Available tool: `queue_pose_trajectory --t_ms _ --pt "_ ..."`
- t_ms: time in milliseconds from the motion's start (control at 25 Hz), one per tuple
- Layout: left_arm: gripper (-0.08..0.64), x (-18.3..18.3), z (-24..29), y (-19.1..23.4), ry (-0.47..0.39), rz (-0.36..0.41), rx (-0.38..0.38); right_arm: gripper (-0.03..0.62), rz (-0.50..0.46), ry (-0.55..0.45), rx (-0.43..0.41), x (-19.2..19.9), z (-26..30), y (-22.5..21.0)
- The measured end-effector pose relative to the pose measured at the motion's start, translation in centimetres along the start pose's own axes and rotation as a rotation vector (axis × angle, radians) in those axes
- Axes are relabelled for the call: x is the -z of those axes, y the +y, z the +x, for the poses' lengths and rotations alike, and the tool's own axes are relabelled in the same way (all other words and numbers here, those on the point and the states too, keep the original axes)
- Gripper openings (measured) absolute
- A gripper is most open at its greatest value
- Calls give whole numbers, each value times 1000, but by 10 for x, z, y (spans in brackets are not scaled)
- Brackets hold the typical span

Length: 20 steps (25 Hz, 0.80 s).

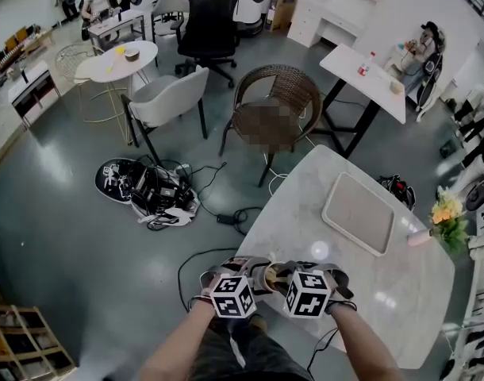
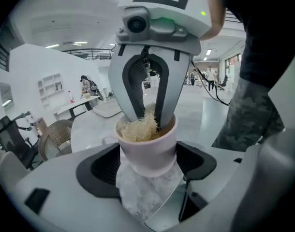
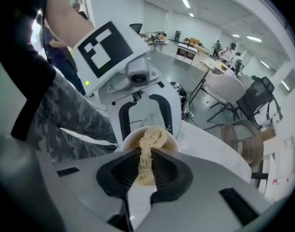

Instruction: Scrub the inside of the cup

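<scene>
Left gripper (image 2: 148,172), jaws wide, clamping the pale cup (image 2: 147,149) at lower centre of its view, above the marble table (image 1: 369,292). Right gripper (image 3: 145,167), jaws narrow, pinching the fibrous scrubber (image 3: 147,146) down inside that cup. Risk of levering the cup from its grip by scrubbing hard, or of fibres slipping free.

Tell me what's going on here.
A person works over the white marble table with two handheld grippers. The left gripper clamps a pale round cup by its sides. The right gripper pinches a straw-coloured fibrous scrubber, pushed down inside the cup.
</scene>
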<state>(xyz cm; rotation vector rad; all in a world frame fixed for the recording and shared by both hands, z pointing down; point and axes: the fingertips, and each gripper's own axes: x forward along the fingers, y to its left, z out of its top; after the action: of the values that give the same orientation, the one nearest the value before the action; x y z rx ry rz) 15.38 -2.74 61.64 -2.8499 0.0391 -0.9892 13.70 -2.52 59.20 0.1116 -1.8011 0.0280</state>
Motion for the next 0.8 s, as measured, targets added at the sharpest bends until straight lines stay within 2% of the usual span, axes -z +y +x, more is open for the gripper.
queue_pose_trajectory --t_ms 240,400,480,560,640,800 --pt "370 3 -1 1 4 72 122 61 -56 -76 -61 -7 -15 8" --pt "370 3 -1 4 14 119 186 61 -16 -112 -70 -9 -27 3" --pt "371 4 -1 7 15 94 180 61 6 -106 -39 -8 -29 -4" --pt "374 5 -4 8 1 16 138 61 11 -86 0 -7 -27 -10" --pt "377 4 -9 8 -33 -86 63 61 2 -60 29 -5 -23 -13" --pt "380 5 -9 6 -38 -233 -191 61 -32 -16 39 -2 -12 -12"
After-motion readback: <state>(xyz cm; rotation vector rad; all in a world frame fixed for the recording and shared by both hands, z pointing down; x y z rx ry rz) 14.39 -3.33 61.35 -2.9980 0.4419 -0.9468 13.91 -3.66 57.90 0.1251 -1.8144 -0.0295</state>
